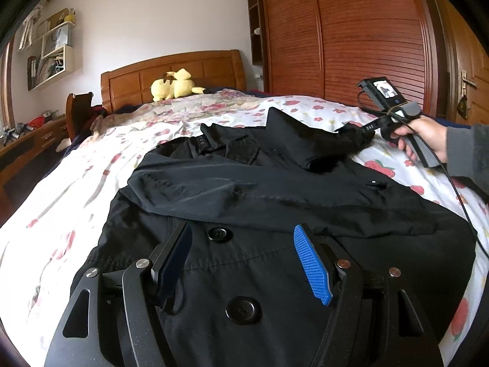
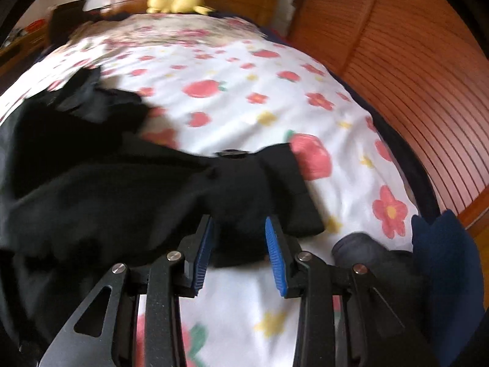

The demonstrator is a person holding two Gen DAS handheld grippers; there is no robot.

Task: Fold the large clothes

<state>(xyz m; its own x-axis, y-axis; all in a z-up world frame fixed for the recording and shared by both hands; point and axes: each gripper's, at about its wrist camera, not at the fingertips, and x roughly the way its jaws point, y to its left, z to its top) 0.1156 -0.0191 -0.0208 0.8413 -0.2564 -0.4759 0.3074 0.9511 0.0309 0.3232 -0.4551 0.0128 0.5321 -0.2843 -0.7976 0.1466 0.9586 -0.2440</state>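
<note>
A large black coat (image 1: 244, 183) lies spread on the flowered bed sheet (image 1: 61, 202), with big buttons on its front. My left gripper (image 1: 241, 232) hovers just over the coat's lower front. It is open, with nothing between its blue pads (image 1: 311, 266). One sleeve (image 1: 305, 140) stretches out toward the right side of the bed. My right gripper (image 1: 363, 131), held by a hand (image 1: 424, 137), is at that sleeve's end. In the right wrist view, which is blurred, the sleeve cuff (image 2: 275, 189) lies between the right gripper's (image 2: 238, 223) parted pads, which do not press on it.
A yellow plush toy (image 1: 174, 85) sits by the wooden headboard (image 1: 183, 70). A wooden wardrobe (image 1: 336, 30) stands along the bed's right side. A dark blue cloth (image 2: 443, 244) lies at the bed's near right edge. The right gripper's cable (image 1: 458, 195) trails over the sheet.
</note>
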